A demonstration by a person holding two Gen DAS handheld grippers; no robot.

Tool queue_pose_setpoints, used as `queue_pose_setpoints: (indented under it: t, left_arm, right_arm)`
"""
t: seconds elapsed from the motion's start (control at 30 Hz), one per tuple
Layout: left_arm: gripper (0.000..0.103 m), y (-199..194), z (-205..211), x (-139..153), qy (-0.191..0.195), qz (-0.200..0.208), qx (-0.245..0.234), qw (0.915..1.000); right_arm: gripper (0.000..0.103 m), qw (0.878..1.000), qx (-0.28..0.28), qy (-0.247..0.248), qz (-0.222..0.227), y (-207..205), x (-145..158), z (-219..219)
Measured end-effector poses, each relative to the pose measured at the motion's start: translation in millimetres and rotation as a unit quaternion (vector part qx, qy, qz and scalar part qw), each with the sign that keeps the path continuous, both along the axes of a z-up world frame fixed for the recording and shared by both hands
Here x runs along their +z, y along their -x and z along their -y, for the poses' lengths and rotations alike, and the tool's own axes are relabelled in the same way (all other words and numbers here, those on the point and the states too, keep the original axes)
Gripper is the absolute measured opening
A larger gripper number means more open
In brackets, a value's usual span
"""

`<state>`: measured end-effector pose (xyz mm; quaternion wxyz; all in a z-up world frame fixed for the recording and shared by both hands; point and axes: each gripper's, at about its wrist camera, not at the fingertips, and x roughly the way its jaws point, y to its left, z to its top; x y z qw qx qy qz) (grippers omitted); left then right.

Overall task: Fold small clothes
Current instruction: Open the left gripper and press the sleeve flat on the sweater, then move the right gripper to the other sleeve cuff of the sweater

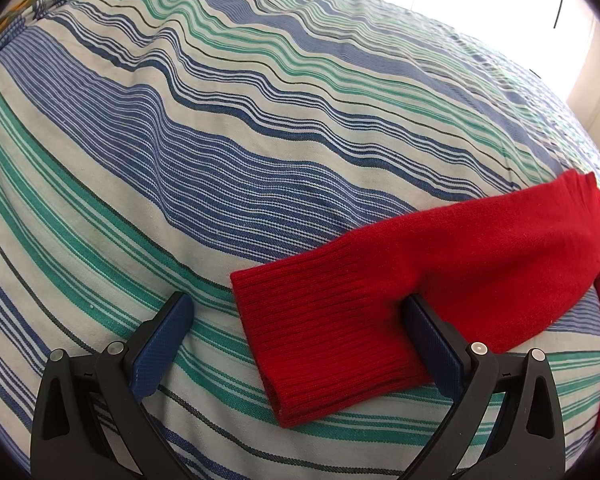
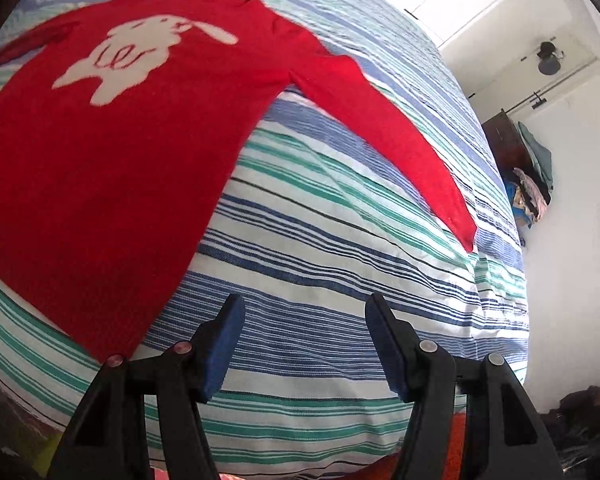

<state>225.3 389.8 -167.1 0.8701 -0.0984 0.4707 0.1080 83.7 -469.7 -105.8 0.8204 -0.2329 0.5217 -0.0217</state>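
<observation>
A striped bedspread (image 2: pixel 340 240) covers the bed beside white walls (image 2: pixel 572 240); bright daylight, perhaps a window.

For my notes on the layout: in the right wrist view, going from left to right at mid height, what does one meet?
Sweater body → striped bedspread → right sleeve → white wall.

Open striped bedspread (image 1: pixel 220 152) beside sweater (image 2: pixel 100 168)

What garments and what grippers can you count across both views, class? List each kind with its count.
Red sweater: 1
Grippers: 2, left and right, both with jaws open
Total: 3
</observation>
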Motion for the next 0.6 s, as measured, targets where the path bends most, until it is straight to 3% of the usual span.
queue_pose_setpoints:
  t: [0.43,0.6]
  left_arm:
    - [0.103,0,5,1,-0.003,0.003,0.008,1.0]
    - [0.103,-7,4,5,0.003,-0.039,0.002,0.9992]
  right_arm:
    - [0.062,0.996,0.023,-0.051,0.065,29,24,8]
    - [0.062,0.994,0.021,-0.068,0.077,35,29,15]
